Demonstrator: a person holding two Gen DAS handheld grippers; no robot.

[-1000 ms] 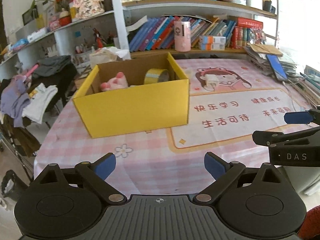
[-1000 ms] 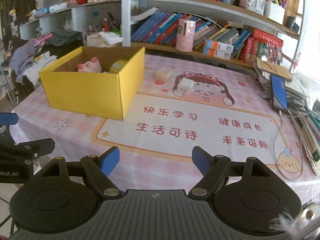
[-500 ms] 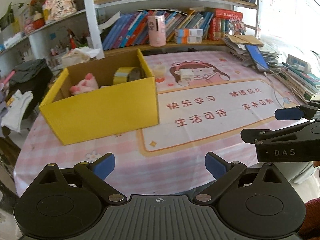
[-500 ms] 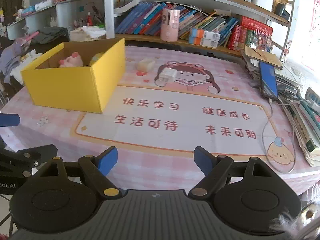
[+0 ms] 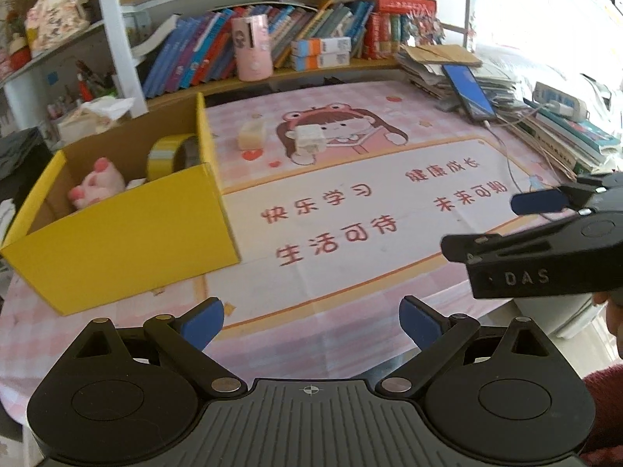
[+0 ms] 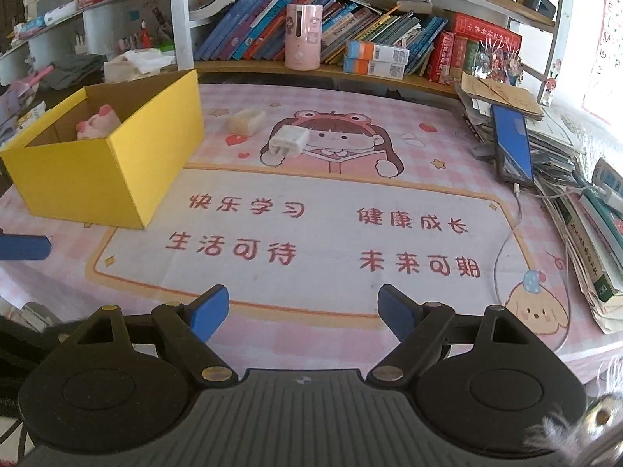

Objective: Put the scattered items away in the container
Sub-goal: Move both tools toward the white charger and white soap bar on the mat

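Observation:
A yellow cardboard box (image 5: 128, 229) (image 6: 97, 173) stands open at the left of the table. A pink plush toy (image 5: 97, 188) (image 6: 99, 121) and a yellow tape roll (image 5: 171, 153) lie inside it. A white charger plug (image 5: 309, 138) (image 6: 288, 142) and a pale cream block (image 5: 252, 136) (image 6: 246, 121) lie on the mat beyond the box. My left gripper (image 5: 311, 321) is open and empty at the near table edge. My right gripper (image 6: 303, 311) is open and empty, also near the front edge; it shows in the left wrist view (image 5: 545, 233).
A pink patterned mat (image 6: 331, 210) covers the table. A blue phone (image 6: 512, 148) with a cable rests on stacked books and papers (image 6: 584, 214) at the right. A bookshelf with a pink cup (image 6: 303, 37) runs along the back. Clothes hang off the left side.
Both grippers have swung to the right, so the box sits further left in both views and the plug and cream block are more central. Both stay open.

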